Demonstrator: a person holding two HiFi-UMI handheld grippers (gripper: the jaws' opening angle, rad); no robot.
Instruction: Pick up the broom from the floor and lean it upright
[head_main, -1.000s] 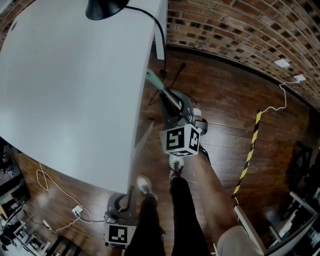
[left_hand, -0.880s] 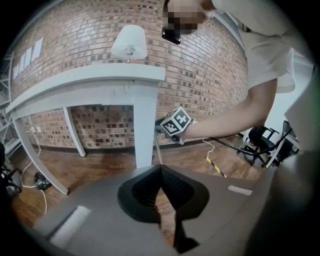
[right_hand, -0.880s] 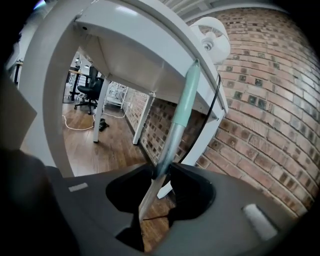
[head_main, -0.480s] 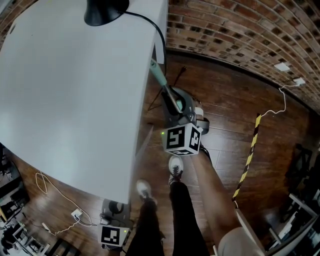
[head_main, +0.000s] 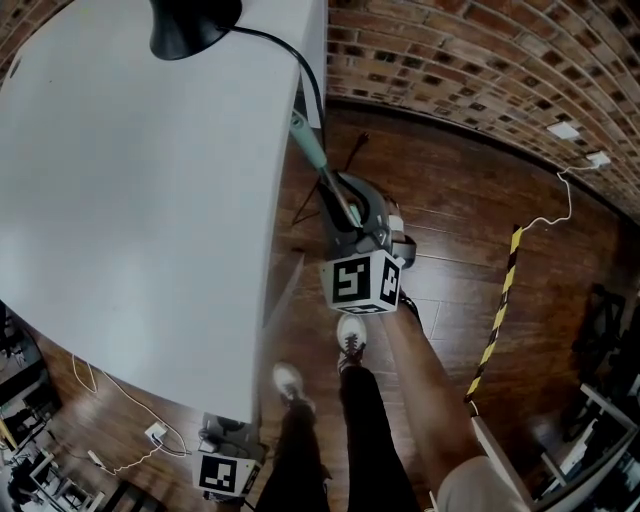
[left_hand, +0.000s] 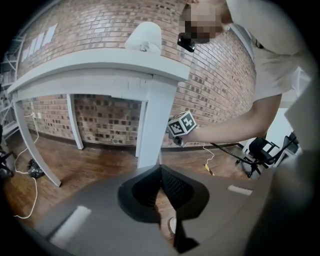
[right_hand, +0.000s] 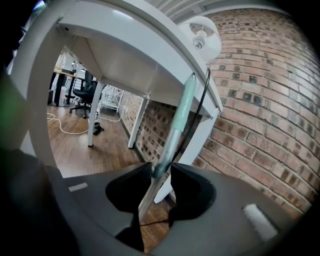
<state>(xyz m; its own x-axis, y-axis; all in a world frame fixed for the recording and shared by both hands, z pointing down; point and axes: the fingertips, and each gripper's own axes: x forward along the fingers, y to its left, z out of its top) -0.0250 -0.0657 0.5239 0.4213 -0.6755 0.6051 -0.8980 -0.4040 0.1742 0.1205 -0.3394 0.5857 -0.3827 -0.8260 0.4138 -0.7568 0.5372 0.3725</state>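
Left gripper (left_hand: 160, 169) hangs low by the person's side, near the table's (head_main: 150, 220) near corner. Its fingers are pressed together with nothing in them; it looks parked, having no part in this step. The person's shoes (head_main: 350, 335) stand on the wood floor (head_main: 450, 230) just beside the table's long edge.

Right gripper (right_hand: 161, 171) is held out in front, pointing slightly down. Its jaws have just been opening and now stand slack around the broom handle (right_hand: 181, 112). The handle passes between them, but the pads no longer look to be squeezing it. I judge this a release check: let go but stay around the shaft in case it slides.

The broom stands steeply tilted. The handle's pale green top rests against the table's long edge close to the far corner, which props it up. Its head is hidden below the gripper, so I can't tell how it sits on the floor.

The lean looks essentially done; what's left is backing the jaws off without nudging the shaft.

Further on, a black lamp (head_main: 192, 22) stands at the tabletop's far edge, with its cord hanging over. The brick wall (head_main: 480, 60) is behind.
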